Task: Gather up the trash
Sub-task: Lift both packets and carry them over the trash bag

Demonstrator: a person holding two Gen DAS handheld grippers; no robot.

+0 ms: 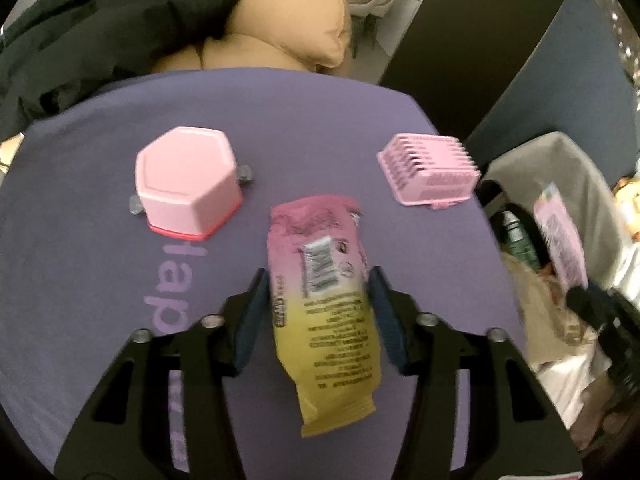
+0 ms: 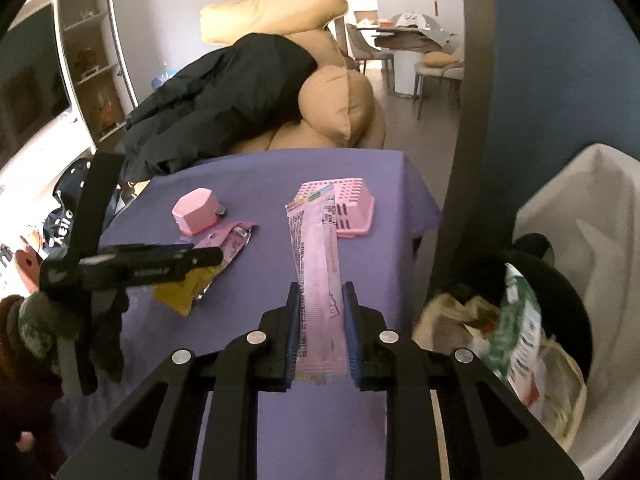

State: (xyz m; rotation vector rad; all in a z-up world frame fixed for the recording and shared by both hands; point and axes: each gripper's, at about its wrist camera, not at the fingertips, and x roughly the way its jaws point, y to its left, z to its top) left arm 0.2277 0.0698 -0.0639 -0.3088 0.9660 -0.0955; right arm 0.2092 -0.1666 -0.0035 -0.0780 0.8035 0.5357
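A home living room: beyond the right gripper, a tan sofa with a black coat, then dining chairs.

Purple cloth: "hap…" partial; wrapper print unreadable.

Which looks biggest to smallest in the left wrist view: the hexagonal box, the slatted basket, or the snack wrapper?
1. Pink and yellow snack wrapper, though it sits nearest the camera.
2. Pink hexagonal box.
3. Pink slatted basket.

wrapper print: blurred, unreadable | bin: cut off at frame edge
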